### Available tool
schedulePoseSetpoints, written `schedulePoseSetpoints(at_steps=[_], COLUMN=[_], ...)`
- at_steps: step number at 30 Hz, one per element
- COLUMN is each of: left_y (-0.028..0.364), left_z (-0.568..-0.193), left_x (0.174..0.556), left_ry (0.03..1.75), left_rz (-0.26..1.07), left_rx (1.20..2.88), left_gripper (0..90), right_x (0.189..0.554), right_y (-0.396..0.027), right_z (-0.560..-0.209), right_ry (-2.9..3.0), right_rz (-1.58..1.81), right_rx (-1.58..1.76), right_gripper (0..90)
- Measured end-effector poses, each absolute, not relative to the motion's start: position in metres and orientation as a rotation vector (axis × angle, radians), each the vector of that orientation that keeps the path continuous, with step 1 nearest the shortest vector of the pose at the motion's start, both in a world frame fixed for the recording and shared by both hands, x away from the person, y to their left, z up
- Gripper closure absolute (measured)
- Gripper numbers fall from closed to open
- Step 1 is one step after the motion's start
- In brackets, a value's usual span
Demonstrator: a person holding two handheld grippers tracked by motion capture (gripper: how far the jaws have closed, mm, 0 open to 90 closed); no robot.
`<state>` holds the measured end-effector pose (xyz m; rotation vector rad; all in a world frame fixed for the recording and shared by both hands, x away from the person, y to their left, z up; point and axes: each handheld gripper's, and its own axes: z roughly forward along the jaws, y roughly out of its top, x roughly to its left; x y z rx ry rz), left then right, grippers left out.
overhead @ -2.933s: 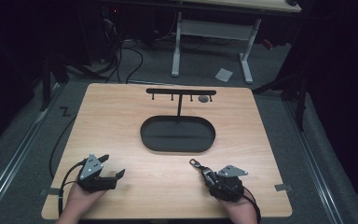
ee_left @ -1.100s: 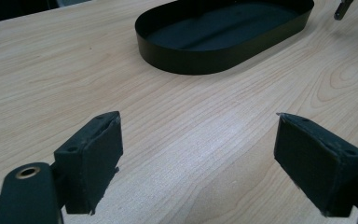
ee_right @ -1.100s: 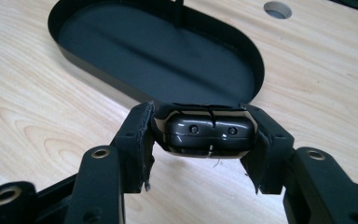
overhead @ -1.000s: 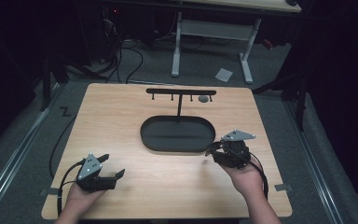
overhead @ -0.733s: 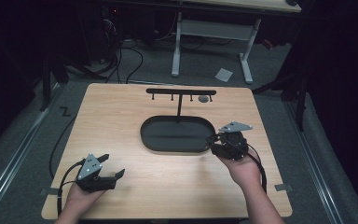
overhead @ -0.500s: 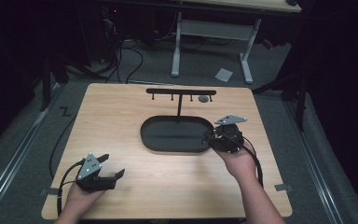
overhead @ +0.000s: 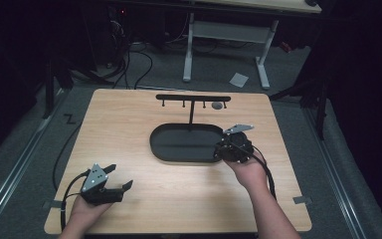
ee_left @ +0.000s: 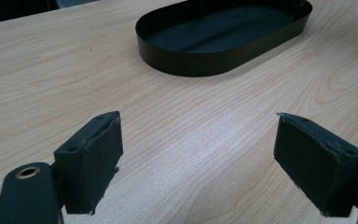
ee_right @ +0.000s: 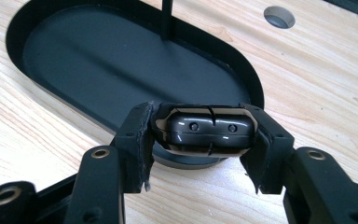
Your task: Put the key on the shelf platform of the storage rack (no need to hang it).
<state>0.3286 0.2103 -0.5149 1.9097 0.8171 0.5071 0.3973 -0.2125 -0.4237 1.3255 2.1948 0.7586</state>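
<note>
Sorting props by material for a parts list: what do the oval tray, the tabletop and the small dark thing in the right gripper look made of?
Oval tray: thin black sheet, probably painted metal; matte, with a sharp even wall.
Tabletop: light wood or wood-look laminate; grain lines run across it, slight sheen.
Small dark object between the right gripper jaws: glossy dark plastic, seemingly; shiny highlights, two small screw-like dots and a seam. Its identity is unclear.

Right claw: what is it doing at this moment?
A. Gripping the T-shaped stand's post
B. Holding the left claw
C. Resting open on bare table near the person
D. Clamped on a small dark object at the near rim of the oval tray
D: the right gripper view shows the right claw shut on a small dark object, right over the near rim of the oval tray; the left claw rests open, apart from it.
</note>
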Motion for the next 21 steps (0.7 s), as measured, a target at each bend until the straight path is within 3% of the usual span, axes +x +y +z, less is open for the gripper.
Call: schedulePoseSetpoints(at_steps=[21], left_y=[0.213], left_z=[-0.515], left_x=[0.329], left_ry=[0.823], left_rz=[0.501], left_rx=[1.903], left_gripper=[16.2], right_x=[0.451], right_y=[-0.189], right_z=[-0.472], right_ry=[2.221], right_rz=[0.624], right_rx=[1.364], right_gripper=[48.6])
